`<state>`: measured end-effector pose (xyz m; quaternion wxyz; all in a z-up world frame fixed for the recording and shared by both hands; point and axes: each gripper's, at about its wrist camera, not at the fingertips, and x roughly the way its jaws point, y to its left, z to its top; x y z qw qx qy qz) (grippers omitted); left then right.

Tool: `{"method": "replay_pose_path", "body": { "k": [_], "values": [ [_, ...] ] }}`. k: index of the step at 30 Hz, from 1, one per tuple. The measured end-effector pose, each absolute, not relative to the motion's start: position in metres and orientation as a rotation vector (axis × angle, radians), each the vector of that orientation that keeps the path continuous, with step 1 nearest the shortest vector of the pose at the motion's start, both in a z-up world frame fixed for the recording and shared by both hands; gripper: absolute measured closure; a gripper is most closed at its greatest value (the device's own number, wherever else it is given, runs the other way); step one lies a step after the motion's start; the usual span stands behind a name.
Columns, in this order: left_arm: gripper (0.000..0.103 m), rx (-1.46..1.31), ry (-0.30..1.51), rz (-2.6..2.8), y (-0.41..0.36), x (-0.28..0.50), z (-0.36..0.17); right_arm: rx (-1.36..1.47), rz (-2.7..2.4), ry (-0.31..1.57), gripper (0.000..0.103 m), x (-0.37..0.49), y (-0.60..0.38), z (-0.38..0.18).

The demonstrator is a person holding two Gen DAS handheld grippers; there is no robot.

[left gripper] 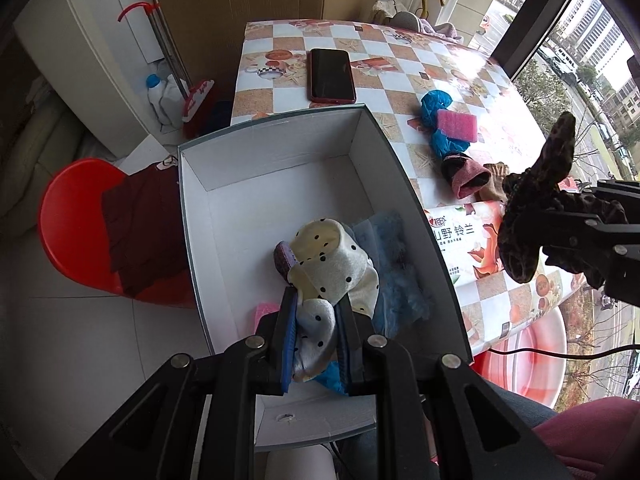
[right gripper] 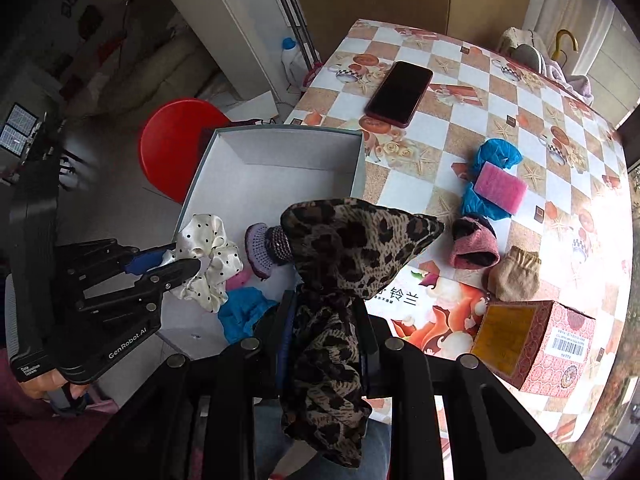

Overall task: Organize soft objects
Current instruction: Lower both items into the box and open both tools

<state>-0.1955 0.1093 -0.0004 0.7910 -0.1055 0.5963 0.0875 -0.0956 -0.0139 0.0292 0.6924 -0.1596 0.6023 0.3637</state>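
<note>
My left gripper [left gripper: 316,300] is shut on a white polka-dot scrunchie [left gripper: 334,268] and holds it inside the open white box [left gripper: 224,200]; the scrunchie also shows in the right wrist view [right gripper: 208,256]. My right gripper [right gripper: 324,300] is shut on a leopard-print scrunchie [right gripper: 352,248], held above the box's right edge, also in the left wrist view [left gripper: 536,208]. In the box lie a purple knit piece [right gripper: 266,248], blue fluffy cloth [left gripper: 396,264], a blue bag [right gripper: 240,312] and a pink piece [left gripper: 264,312].
On the checkered table [right gripper: 440,136] lie a blue bag with a pink sponge [right gripper: 500,184], a pink-black sock [right gripper: 474,246], a tan sock [right gripper: 514,274], a phone [right gripper: 400,92] and a red patterned carton [right gripper: 532,344]. A red stool [left gripper: 76,220] stands left of the box.
</note>
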Motion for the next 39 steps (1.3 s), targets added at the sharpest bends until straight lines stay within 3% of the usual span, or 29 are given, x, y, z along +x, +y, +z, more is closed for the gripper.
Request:
{"method": "replay_pose_path", "body": {
  "k": [39],
  "values": [
    [0.083,-0.272,1.316,0.345,0.149,-0.171,-0.020,-0.459,0.906,1.377,0.076,-0.086,0.070,0.005]
  ]
}}
